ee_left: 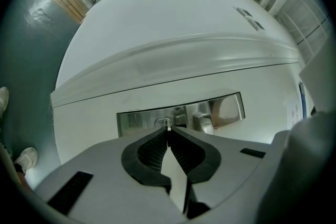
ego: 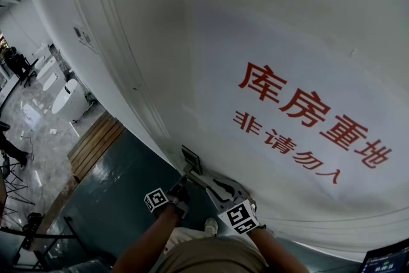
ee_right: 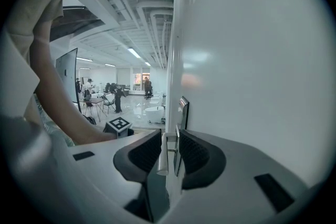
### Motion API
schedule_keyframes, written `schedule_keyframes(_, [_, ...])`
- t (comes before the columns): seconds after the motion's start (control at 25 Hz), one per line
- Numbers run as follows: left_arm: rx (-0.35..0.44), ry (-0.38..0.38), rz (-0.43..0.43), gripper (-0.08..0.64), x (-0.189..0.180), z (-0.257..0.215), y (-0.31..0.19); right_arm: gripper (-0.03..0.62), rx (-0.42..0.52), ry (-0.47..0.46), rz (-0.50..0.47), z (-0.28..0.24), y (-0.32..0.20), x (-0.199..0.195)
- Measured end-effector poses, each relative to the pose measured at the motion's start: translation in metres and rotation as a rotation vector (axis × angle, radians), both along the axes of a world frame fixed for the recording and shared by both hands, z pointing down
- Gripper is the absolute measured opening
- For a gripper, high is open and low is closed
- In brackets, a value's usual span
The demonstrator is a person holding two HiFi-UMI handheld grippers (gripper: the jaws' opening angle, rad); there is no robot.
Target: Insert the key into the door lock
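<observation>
Steel lock (ee_left: pixel 137 122) dead ahead, left tongs (ee_left: pixel 168 131) clenched on key (ee_left: pixel 167 124), tip right at it; right tongs (ee_right: pixel 169 132) clamped on door handle (ee_right: pixel 163 152). Just needs pushing home.

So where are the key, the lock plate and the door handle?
key (ee_left: pixel 167 124), left gripper view, tip above the jaws
lock plate (ee_left: pixel 135 120), left gripper view, bare metal left of key
door handle (ee_left: pixel 202 122), left gripper view, lever's base

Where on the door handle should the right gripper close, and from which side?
Take the door handle by its lever bar, clear of the key in the left gripper. Come in along the face of the door, as the right gripper sits now: the bar stands off the lock plate, so one finger fits each side.
</observation>
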State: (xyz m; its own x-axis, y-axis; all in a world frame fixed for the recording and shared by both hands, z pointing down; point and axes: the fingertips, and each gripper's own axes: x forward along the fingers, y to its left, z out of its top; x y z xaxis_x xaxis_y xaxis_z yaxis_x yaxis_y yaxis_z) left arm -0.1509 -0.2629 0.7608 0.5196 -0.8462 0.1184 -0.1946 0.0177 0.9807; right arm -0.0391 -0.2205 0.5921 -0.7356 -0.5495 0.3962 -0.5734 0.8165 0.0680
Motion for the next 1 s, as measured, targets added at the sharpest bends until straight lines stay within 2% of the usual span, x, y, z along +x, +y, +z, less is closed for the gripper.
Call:
schedule_keyframes(0.6, [-0.01, 0.001, 0.0, 0.034, 0.0031, 0.0011, -0.0019, 0.109, 0.011, -0.005, -0.003, -0.0021, 0.0021, 0.0032])
schedule_keyframes(0.88, [0.012, 0.048, -0.04, 0.034, 0.0016, 0.0001, -0.0017, 0.109, 0.008, -0.004, 0.007, -0.0031, 0.0021, 0.004])
schedule_keyframes(1.0, [0.004, 0.045, -0.041, 0.034, 0.003, 0.0016, -0.0019, 0.109, 0.008, 0.006, 0.007, -0.0018, 0.0026, 0.005])
